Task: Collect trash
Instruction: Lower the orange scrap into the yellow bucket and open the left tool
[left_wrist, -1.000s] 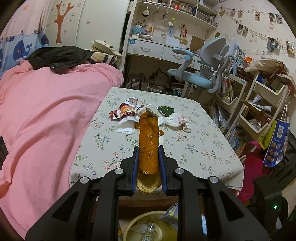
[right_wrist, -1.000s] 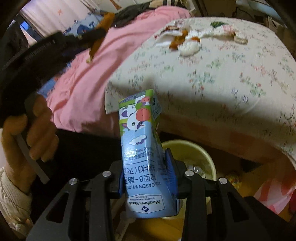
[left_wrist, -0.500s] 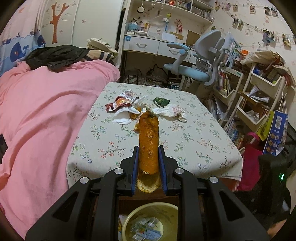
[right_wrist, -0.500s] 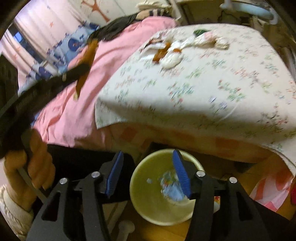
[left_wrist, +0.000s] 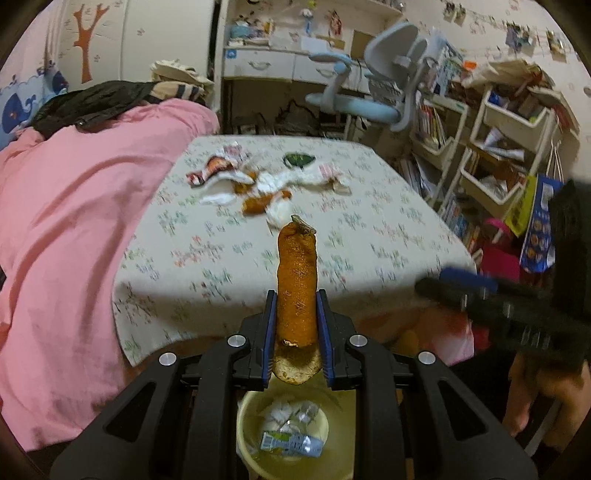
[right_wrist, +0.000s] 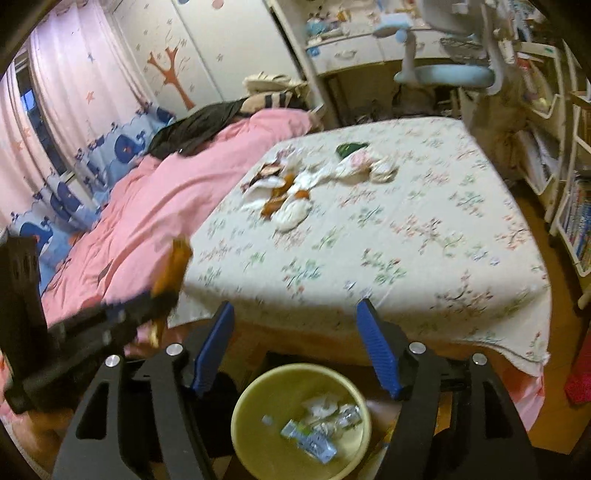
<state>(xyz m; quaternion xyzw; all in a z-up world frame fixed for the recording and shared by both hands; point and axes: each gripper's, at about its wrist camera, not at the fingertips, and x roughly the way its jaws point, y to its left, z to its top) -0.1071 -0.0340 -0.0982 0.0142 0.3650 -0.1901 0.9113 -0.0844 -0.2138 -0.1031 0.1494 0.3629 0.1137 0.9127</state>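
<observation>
On our left the pink quilted bed cover (left_wrist: 74, 229) meets the edge of the floral-cloth table (right_wrist: 424, 236). Our left gripper (left_wrist: 295, 321) pinches the long orange fruit peel (left_wrist: 297, 280), above the round yellow plastic bin (left_wrist: 245, 435) on the floor just before the table's near edge. Crumpled wrappers and tissues (right_wrist: 295, 184) lie well back on the cloth. Our right gripper (right_wrist: 295, 343) is spreading its jaws with nothing between them, above the bin, where the blue milk carton (right_wrist: 314, 439) lies.

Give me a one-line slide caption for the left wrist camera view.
Left gripper clamps an orange peel above the yellow bin, with more trash left on the floral table.
</observation>
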